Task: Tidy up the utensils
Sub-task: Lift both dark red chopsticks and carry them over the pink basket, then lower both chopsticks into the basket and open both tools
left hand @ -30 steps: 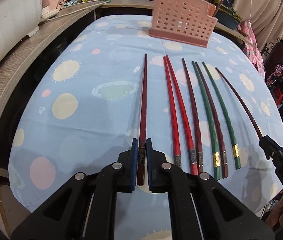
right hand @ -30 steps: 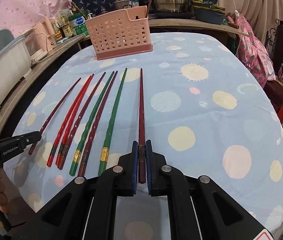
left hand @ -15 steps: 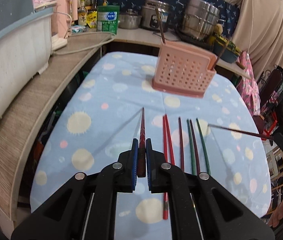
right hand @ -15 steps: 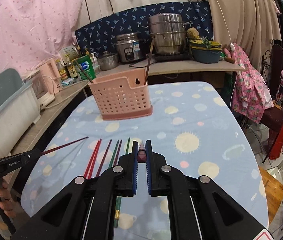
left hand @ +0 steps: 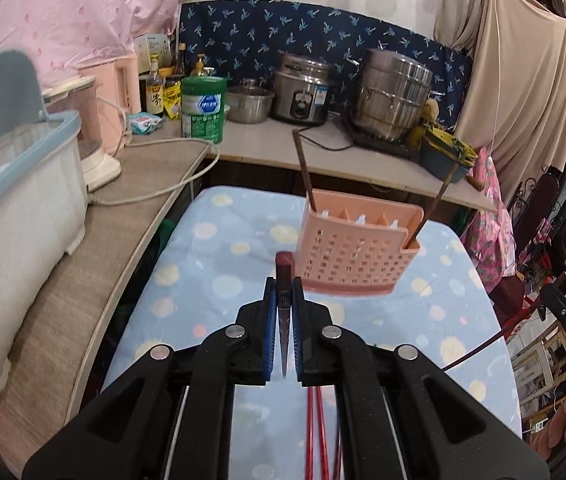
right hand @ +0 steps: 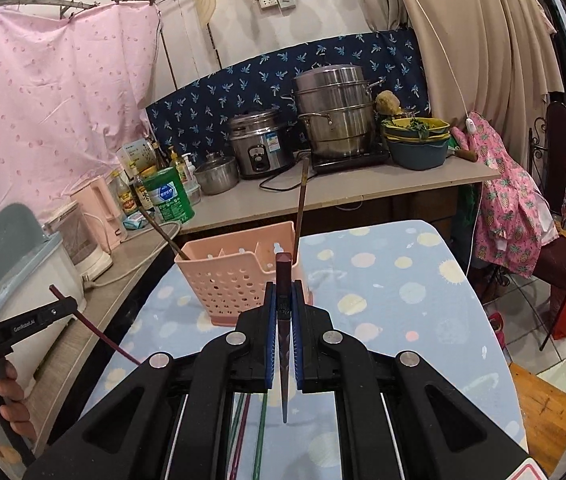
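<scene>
Both tongs are clamped shut, each on one dark red chopstick: the left gripper on its chopstick, the right gripper on its chopstick. Each stick runs lengthwise between the jaws, thick end up. The pink basket sits ahead at the table's far end, about equally near both.

Basket on worktop, far end; 2 chopsticks stand in its end slots. Behind: counter w/ pots. Loose chopsticks on worktop, near end.
</scene>
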The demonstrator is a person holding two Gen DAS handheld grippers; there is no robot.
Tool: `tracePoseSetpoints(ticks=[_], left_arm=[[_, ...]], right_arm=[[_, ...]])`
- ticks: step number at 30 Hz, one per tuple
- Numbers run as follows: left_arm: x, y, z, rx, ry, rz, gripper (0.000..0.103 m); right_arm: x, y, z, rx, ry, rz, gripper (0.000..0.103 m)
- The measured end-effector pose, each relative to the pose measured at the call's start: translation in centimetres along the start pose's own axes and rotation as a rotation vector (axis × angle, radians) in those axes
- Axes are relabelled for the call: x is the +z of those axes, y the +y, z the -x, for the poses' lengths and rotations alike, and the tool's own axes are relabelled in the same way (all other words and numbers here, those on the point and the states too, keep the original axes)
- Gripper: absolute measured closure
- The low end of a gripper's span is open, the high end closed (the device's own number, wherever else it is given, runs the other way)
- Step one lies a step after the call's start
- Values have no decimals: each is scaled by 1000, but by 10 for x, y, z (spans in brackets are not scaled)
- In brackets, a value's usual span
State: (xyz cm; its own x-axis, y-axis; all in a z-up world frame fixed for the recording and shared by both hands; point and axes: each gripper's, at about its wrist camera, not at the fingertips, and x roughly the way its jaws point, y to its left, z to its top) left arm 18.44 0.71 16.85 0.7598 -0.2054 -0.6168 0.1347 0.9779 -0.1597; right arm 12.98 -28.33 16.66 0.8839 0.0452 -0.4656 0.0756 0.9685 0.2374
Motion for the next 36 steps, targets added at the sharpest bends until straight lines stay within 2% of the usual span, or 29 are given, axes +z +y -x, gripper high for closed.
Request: tracePoseSetpoints(ticks=[8,15,20,26,36], left_arm=[[63,-15,10,-80,-93,27,96],[126,-39,23,-124,-233,30,96],[150,-50,8,-74,-289,15,96],[160,-47,-29,-60,-252,27,96],[136,-39,-95,-43,-115,26,96]], right_arm=[[57,3,-6,77,-94,-61,96],[114,21,-28,101,-184,-60,96],[138,30,-61,103,-185,-64,96],[139,35,-99,94,-148,-54,96],[96,28,-156,78,-12,-51,96]])
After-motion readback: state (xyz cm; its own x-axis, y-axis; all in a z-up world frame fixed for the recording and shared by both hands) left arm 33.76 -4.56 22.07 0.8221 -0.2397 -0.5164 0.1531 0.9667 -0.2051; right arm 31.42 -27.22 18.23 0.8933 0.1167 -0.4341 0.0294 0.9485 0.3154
